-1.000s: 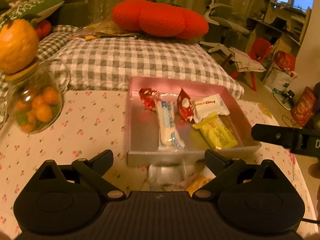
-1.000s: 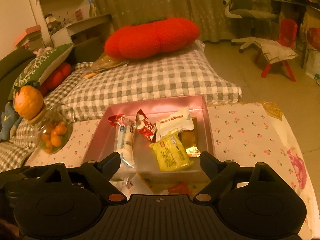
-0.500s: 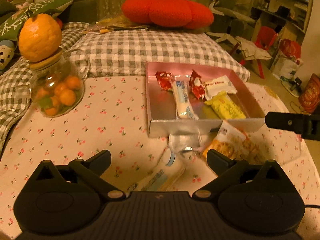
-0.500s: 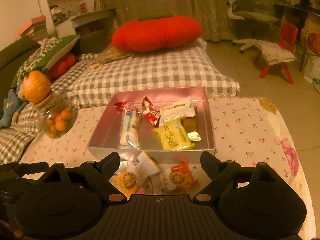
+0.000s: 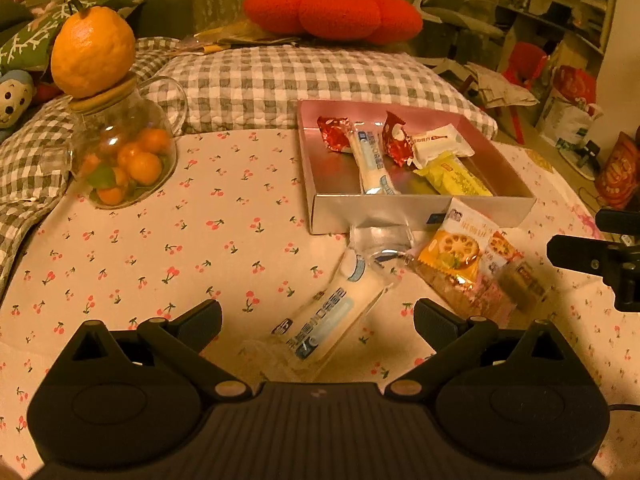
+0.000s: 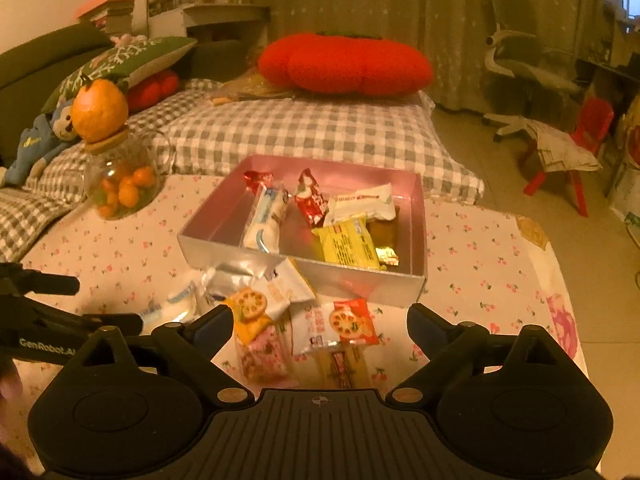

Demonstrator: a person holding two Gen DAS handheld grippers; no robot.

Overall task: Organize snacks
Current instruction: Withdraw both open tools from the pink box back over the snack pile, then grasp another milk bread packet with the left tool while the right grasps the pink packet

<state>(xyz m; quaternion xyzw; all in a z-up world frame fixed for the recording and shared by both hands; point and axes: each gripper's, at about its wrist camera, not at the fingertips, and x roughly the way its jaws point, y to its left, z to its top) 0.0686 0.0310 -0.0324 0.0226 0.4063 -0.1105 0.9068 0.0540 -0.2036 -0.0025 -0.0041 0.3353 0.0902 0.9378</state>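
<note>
Left gripper, bottom of its frame: jaws wide, nothing held; the long white-and-blue packet lies diagonally between the fingers, untouched.

Right gripper, bottom of its frame: jaws have just been opening, now very wide, empty, above a loose heap of packets just ahead: orange lotus-chip packet, red lotus-chip packet, pink packet.

Risk: the heap overlaps, so a closing pinch may catch two wrappers or let a slick one slip out.

Mid-frame: pink tray, already holding a yellow packet and others. Its near wall touches the heap; a low carry may snag it.

Upper left: glass jar of small oranges, well apart.
</note>
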